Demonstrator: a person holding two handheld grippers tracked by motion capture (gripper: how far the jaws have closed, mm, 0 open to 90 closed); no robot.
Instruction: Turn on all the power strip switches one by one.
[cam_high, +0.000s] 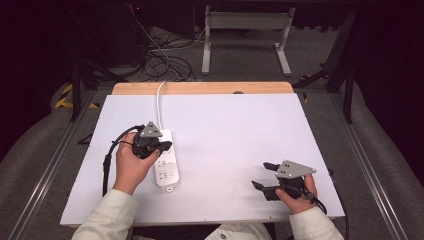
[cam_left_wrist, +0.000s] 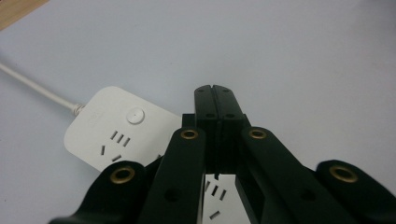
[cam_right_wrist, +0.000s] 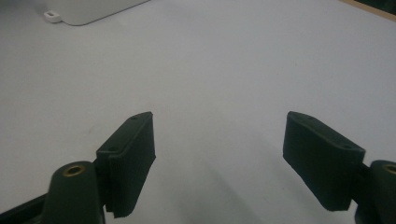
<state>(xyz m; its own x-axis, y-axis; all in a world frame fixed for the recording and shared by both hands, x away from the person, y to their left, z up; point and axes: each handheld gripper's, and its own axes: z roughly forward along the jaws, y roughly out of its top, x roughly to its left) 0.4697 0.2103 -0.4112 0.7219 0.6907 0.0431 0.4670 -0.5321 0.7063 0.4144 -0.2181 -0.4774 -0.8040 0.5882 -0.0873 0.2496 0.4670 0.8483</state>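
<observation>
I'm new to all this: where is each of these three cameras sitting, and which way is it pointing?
High view: above the person's side, looking forward and down on the table; forearms, hands, both grippers show.
Left gripper view: rides the left gripper, looking along its shut jaws over the power strip.
Right gripper view: rides the right gripper, looking along its open jaws across bare tabletop.
Shared: all three views show the white power strip.

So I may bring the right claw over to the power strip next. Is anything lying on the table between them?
Nothing visible does. The right claw, open, faces bare white table all the way to the power strip, where the left claw hovers shut.
</observation>
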